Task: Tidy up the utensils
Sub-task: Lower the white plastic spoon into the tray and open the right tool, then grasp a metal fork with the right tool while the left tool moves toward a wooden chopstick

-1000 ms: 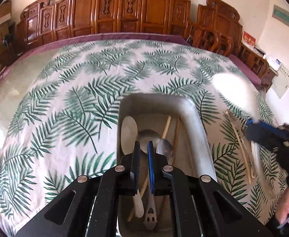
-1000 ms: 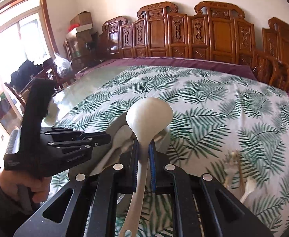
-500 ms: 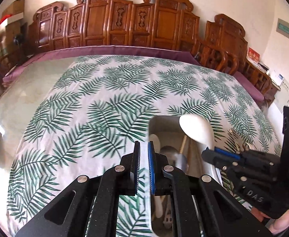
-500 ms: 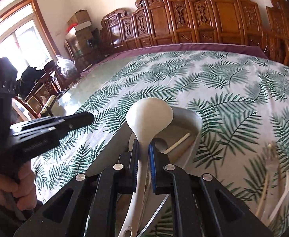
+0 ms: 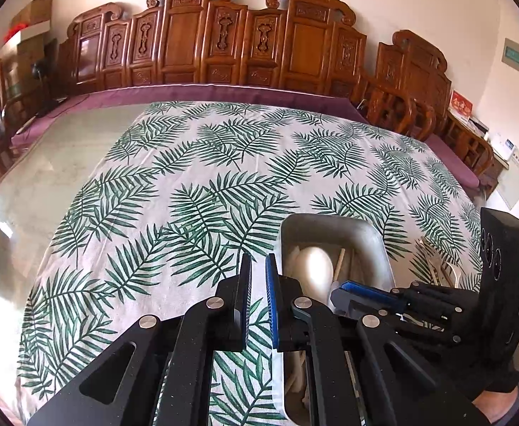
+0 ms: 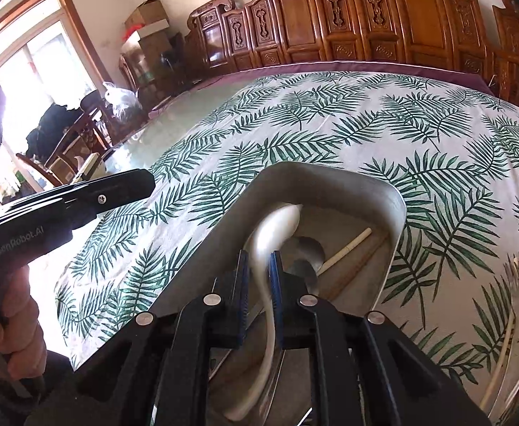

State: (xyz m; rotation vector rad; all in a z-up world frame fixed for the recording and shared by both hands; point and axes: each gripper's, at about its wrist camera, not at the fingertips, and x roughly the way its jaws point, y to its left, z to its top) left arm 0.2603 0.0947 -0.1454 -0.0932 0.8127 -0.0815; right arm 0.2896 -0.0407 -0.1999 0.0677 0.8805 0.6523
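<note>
A metal tray (image 6: pixel 394 213) sits on the leaf-print cloth and holds metal spoons (image 6: pixel 303 248) and wooden chopsticks (image 6: pixel 348 250). My right gripper (image 6: pixel 258 266) is shut on a white ladle (image 6: pixel 277 223), bowl down inside the tray, blurred. In the left wrist view the tray (image 5: pixel 376 245) is at lower right with the ladle's bowl (image 5: pixel 316 266) in it and the right gripper (image 5: pixel 344 293) over it. My left gripper (image 5: pixel 258 277) is shut and empty, above the cloth just left of the tray.
Loose utensils, a fork (image 6: pixel 516 277) and chopsticks (image 6: pixel 500 362), lie on the cloth right of the tray. Carved wooden chairs (image 5: pixel 224 39) line the table's far edge. Bare glass tabletop (image 5: pixel 46 177) lies left of the cloth.
My right gripper has lowered the white ladle from above the tray down into it. My left gripper has shifted left off the tray to above the cloth.
</note>
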